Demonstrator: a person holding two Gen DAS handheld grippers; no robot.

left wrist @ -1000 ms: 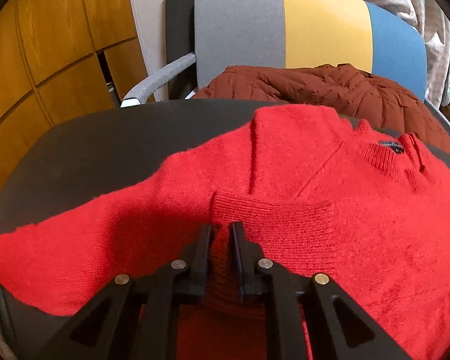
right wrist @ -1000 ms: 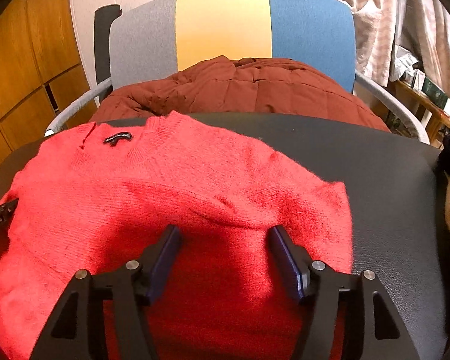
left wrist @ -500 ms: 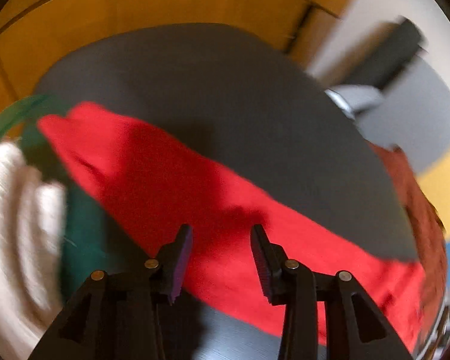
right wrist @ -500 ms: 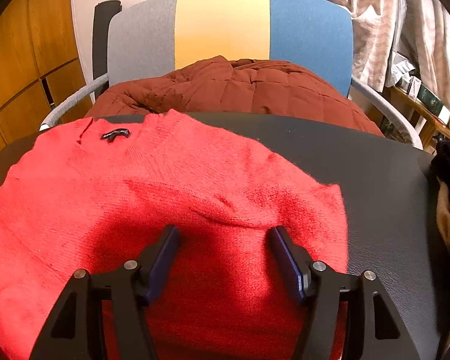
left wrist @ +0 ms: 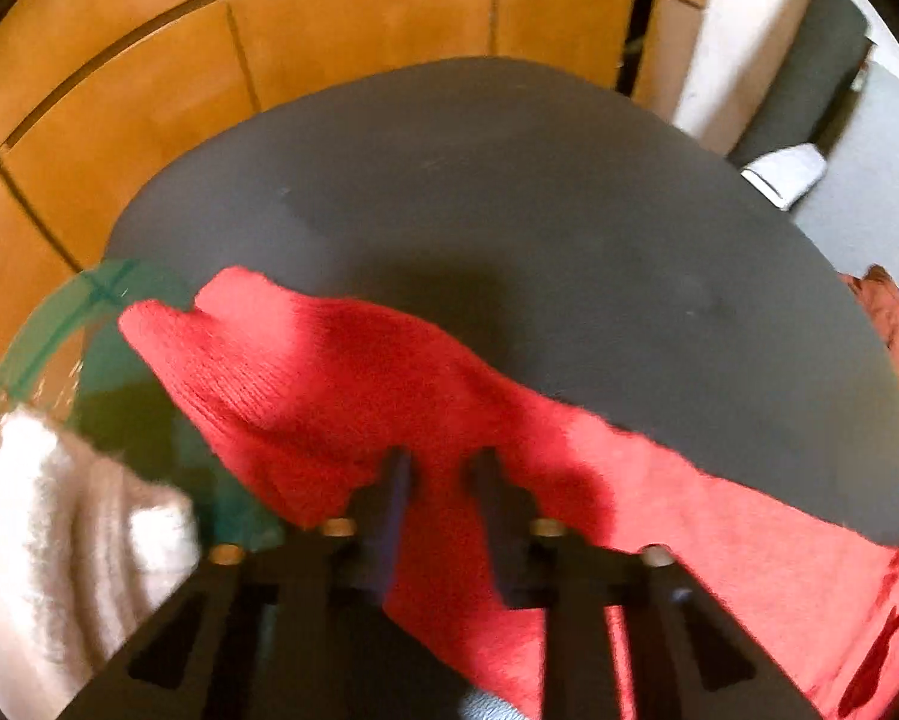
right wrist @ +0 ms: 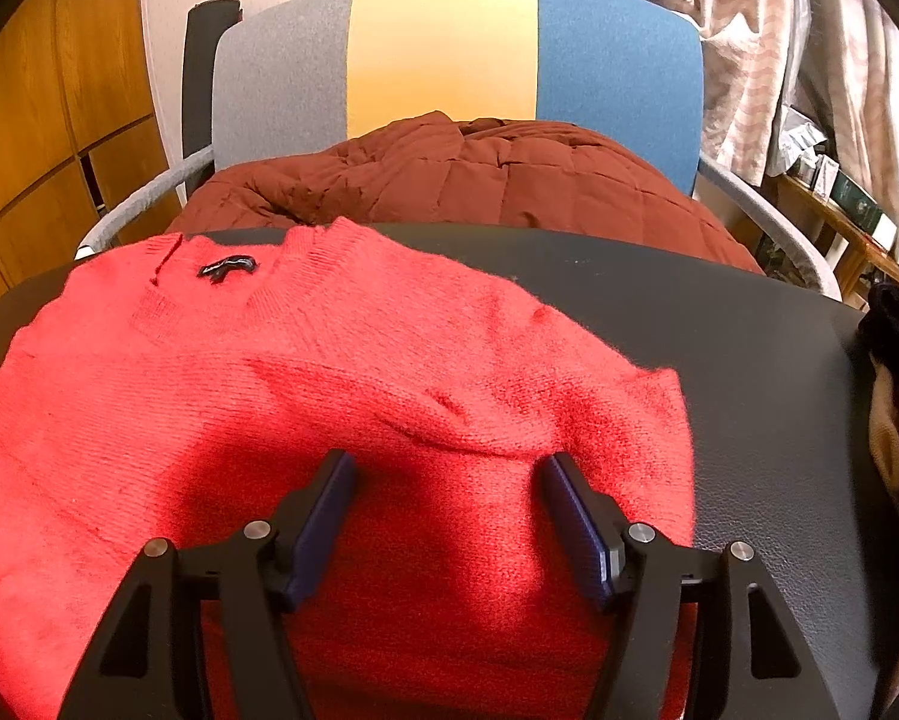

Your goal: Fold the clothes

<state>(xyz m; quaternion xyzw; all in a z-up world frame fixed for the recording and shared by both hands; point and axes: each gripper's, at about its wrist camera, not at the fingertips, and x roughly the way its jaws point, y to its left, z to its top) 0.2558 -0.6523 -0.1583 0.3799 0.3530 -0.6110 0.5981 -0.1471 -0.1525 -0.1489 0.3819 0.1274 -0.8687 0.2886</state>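
Note:
A red knit sweater [right wrist: 341, 372] lies on the dark table [right wrist: 749, 360], collar with a black label [right wrist: 227, 267] at the far left. Its right side is folded inward. My right gripper [right wrist: 443, 480] is open just above the sweater's body. In the left wrist view the sweater's left sleeve [left wrist: 341, 384] stretches across the table [left wrist: 509, 210] toward the left edge. My left gripper [left wrist: 440, 468] is over the sleeve with jaws partly open, the sleeve fabric between the fingers [left wrist: 395, 492]; I cannot tell whether they touch it.
A grey, yellow and blue chair [right wrist: 449, 54] with a brown quilted jacket [right wrist: 479, 180] stands behind the table. A green transparent bin [left wrist: 89, 324] and white cloth [left wrist: 47, 540] sit at the table's left. Wooden panels [left wrist: 329, 30] lie beyond. Dark and cream clothes [right wrist: 893, 384] lie at the right edge.
My left gripper let go of the sweater's folded part, swung left to the outstretched sleeve and opened, then narrowed a little over it. The right gripper stayed open over the body.

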